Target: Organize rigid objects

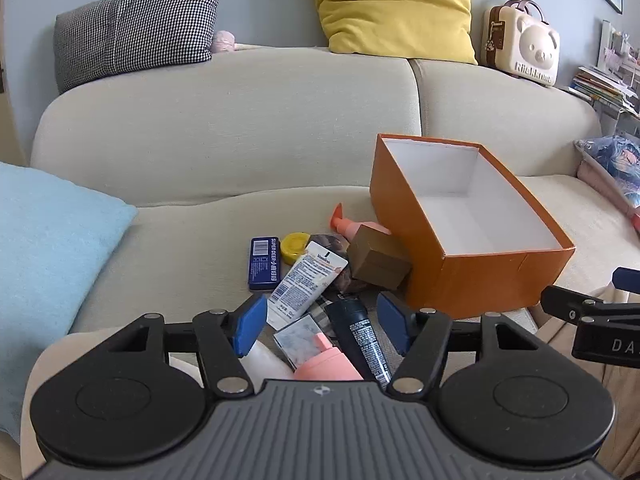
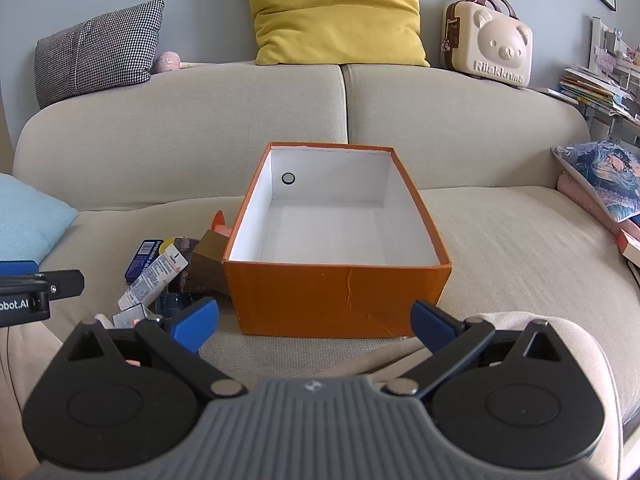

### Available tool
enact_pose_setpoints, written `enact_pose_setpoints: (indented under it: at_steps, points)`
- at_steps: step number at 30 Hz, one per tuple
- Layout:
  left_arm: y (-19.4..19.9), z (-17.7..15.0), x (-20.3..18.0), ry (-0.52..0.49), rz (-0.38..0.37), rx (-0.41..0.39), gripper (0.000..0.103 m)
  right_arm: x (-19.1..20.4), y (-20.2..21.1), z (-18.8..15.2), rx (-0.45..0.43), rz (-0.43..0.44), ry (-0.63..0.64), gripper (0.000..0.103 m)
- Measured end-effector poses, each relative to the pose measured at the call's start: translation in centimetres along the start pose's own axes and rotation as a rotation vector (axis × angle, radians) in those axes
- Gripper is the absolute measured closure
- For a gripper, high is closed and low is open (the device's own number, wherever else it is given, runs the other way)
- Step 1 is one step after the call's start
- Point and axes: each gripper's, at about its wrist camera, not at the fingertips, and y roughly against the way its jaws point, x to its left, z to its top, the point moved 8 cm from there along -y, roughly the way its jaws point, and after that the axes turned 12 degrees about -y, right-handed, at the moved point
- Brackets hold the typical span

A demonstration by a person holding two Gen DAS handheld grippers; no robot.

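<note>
An empty orange box (image 1: 486, 280) with a white inside stands on the beige sofa; it also shows in the right wrist view (image 2: 336, 296). Left of it lies a pile: a white Vaseline tube (image 1: 306, 280), a blue tin (image 1: 263, 263), a yellow lid (image 1: 295, 246), a brown carton (image 1: 378, 259), a black spray can (image 1: 360, 340), a pink-capped bottle (image 1: 326, 362) and an orange pump bottle (image 1: 345, 224). My left gripper (image 1: 322, 328) is open just above the near end of the pile. My right gripper (image 2: 316, 326) is open and empty in front of the box.
The sofa backrest (image 1: 240, 120) runs behind. A light blue cushion (image 1: 44, 248) lies at the left. A checked pillow (image 1: 136, 32), a yellow pillow (image 1: 394, 8) and a cream bear case (image 1: 522, 44) sit on top. A printed cushion (image 2: 600, 176) lies at the right.
</note>
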Motion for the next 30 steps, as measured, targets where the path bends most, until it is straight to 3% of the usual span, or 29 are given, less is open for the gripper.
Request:
enact_pose_setpoints:
  at_steps: [30]
  points:
    - [-0.2, -0.1, 0.3, 0.003, 0.013, 0.000, 0.026, 0.0, -0.2, 0.0, 0.005, -0.009, -0.002, 0.001]
